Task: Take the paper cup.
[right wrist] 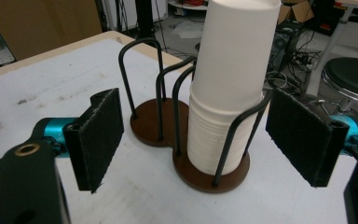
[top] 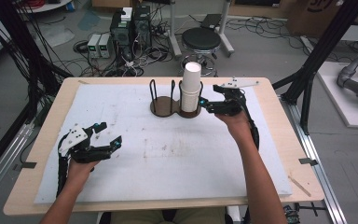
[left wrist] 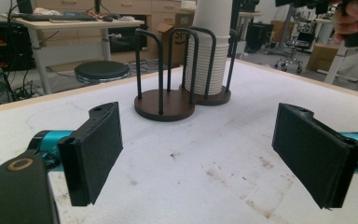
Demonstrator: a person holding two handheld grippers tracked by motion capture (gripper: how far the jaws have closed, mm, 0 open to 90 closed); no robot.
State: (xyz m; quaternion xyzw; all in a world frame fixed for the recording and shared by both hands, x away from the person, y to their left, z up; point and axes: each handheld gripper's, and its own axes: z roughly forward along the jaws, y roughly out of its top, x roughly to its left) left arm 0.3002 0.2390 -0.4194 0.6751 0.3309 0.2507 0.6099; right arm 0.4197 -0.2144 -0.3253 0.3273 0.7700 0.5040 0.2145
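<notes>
White paper cups (right wrist: 228,84), plain, stacked in a dark brown holder (right wrist: 186,140) with black wire hoops. The bench (top: 42,154) shows pale wood at its edges under a white mat (top: 168,154) speckled with brownish stains. Black padded fingers (left wrist: 93,149) on teal mounts; a black stool (top: 201,39) behind.

cup stack (right wrist: 233,79) top cut off, stool (right wrist: 352,77) partly cropped

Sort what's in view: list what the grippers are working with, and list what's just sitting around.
In play, as far as I can judge:
- stack of paper cups
- two-slot cup holder, one slot empty
- right gripper, open beside the stack
- left gripper, open, apart

Just lying about:
- black stool
- computer towers and cables on the floor
</notes>
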